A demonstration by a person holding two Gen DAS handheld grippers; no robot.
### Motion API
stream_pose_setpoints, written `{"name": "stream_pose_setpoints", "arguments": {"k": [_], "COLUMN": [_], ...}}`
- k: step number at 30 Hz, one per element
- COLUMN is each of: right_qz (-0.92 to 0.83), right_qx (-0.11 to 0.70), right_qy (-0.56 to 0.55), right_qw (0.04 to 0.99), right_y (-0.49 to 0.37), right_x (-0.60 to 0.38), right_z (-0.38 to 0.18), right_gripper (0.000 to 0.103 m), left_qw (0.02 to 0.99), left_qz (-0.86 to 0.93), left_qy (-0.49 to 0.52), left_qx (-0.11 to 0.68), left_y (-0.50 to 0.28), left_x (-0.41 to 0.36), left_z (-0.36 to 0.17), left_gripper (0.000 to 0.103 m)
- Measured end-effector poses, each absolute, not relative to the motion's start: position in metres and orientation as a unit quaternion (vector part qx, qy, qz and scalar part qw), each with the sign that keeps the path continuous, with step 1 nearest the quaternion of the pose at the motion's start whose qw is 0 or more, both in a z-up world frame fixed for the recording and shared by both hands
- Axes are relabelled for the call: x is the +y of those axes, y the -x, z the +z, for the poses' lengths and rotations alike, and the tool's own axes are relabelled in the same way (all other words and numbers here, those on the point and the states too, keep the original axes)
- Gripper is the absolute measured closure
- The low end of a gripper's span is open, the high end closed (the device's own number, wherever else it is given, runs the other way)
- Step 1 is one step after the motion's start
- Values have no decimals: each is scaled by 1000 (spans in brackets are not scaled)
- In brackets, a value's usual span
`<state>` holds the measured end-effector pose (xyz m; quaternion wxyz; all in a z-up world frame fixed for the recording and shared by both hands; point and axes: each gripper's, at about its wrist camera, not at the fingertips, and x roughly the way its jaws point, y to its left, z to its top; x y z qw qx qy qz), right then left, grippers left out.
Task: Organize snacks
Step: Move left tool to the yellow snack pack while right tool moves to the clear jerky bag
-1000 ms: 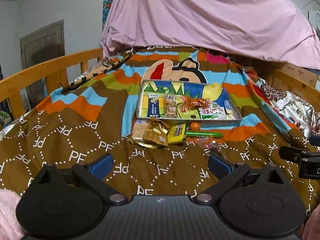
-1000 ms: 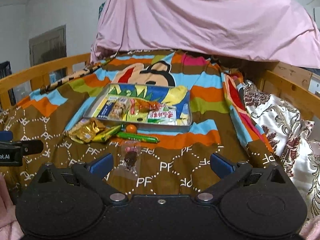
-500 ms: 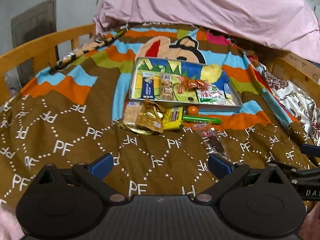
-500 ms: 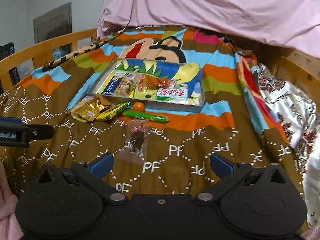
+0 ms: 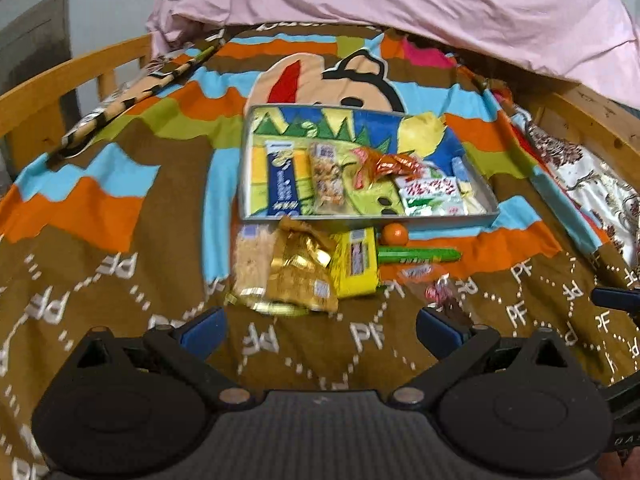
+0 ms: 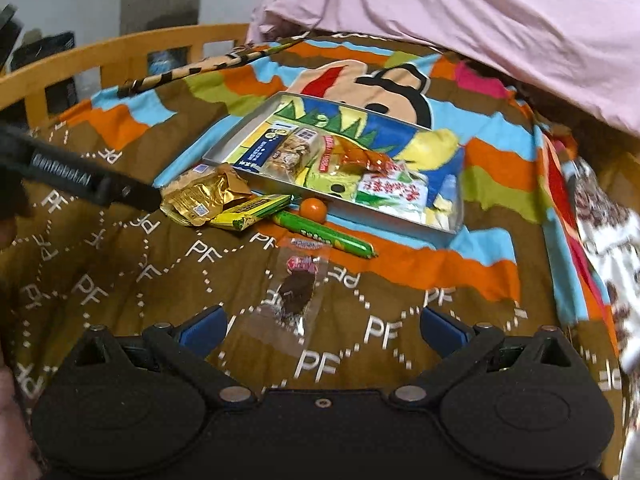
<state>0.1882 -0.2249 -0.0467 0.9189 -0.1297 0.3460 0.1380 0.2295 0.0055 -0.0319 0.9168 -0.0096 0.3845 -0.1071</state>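
A shallow tray (image 5: 490, 218) lay on the blanket (image 5: 100, 280) in the middle of the bed, already holding a row of packets laid flat side by side — likely the sorted ones, since the task was to organize snacks. Just outside its near wall sat the rest: a gold packet (image 5: 298, 276) crumpled over a biscuit pack (image 5: 250, 260), a yellow bar (image 5: 356, 264) touching the gold one, an orange ball (image 5: 394, 234) against the tray wall, a green stick (image 5: 416, 256) lying across in front of it, and, nearer the cameras, a clear wrapper (image 6: 294, 288) with a dark sweet inside. These looked unsorted, left where a hand could reach them from the bed's near edge. The left gripper (image 5: 318, 326) hung low over the blanket with its jaws spread wide and nothing between them, its gap lined up on the gold packet — probably its next pick. The right gripper (image 6: 322, 326) was likewise spread and empty, its fingers framing the clear wrapper, which lay just ahead of the tips and partly between them. In the right view, the left gripper's finger reached in from the side toward the gold packet; contact could not be told.
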Motion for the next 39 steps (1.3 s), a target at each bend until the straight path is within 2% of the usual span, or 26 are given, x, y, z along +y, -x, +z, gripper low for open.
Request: {"name": "stream_pose_setpoints", "arguments": {"k": [11, 20, 26, 30, 37, 39], "right_qz": [139, 181, 187, 188, 157, 152], "right_qx": [332, 378, 396, 418, 410, 417], "right_qy": [157, 113, 81, 42, 38, 27], "right_qw": [920, 901, 895, 888, 898, 896], "right_y": [-225, -238, -247, -254, -259, -262], "right_x": [-203, -193, -193, -195, -199, -203], "right_z": [-75, -94, -100, -108, -111, -114], "right_gripper": [1, 1, 10, 11, 32, 33], "left_qw": [912, 871, 862, 860, 857, 854], "left_qz": [-228, -282, -245, -250, -243, -246], "left_qy": [21, 70, 58, 52, 75, 68], "left_qx": [341, 397, 439, 442, 449, 453], "left_y": [-285, -331, -345, -347, -361, -362], "left_x": [-25, -39, -37, -35, -31, -34], "left_z": [-53, -85, -100, -106, -109, -109], "left_gripper": [0, 1, 1, 1, 1, 0]}}
